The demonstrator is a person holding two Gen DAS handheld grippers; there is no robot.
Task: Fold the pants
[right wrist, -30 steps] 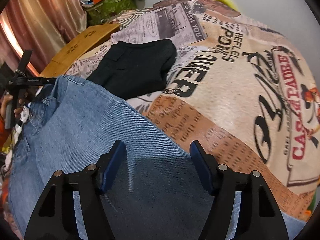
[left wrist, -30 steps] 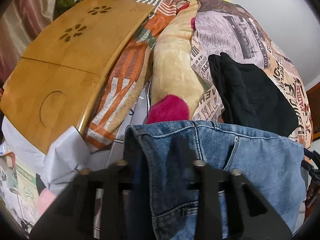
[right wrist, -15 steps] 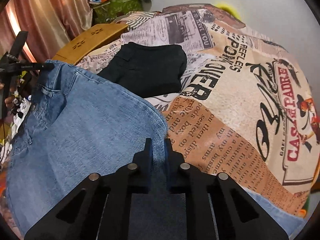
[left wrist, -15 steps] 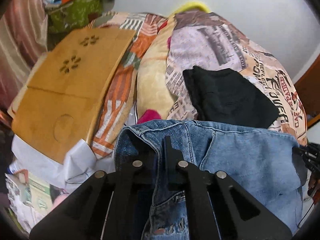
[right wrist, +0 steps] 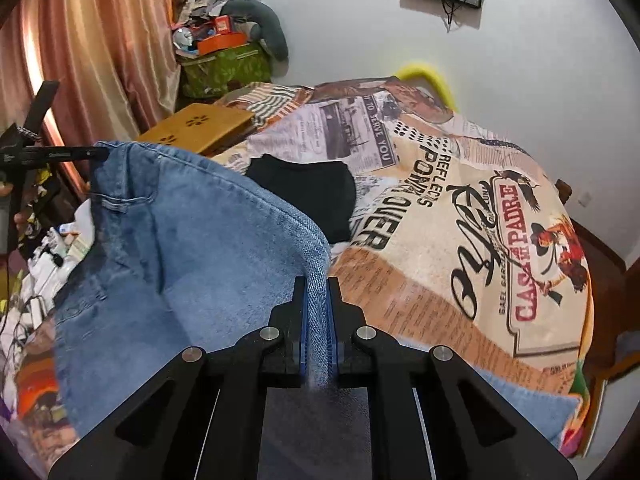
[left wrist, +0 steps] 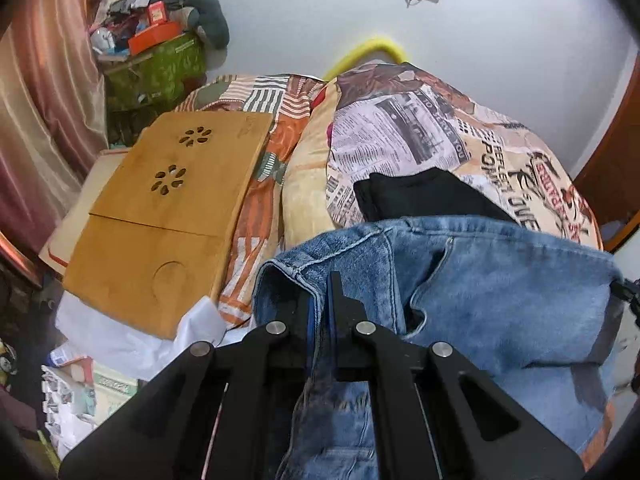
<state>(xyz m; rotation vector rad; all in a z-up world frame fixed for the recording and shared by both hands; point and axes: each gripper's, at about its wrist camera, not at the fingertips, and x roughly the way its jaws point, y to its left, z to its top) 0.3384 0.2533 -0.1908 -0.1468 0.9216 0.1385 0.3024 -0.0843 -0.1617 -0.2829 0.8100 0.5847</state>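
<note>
Covering the bed, a newspaper-print blanket (right wrist: 460, 208) lies beneath blue jeans (right wrist: 192, 248) lifted above its near edge, a folded black garment (right wrist: 316, 196) just beyond them on the blanket. Both tools are pinching denim: the left gripper (left wrist: 319, 312) at the waistband, the right gripper (right wrist: 317, 312) on a folded edge.

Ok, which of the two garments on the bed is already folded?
The black garment, lying flat as a compact rectangle on the printed bedspread. The blue jeans are unfolded, pinched by the left gripper and right gripper.
</note>
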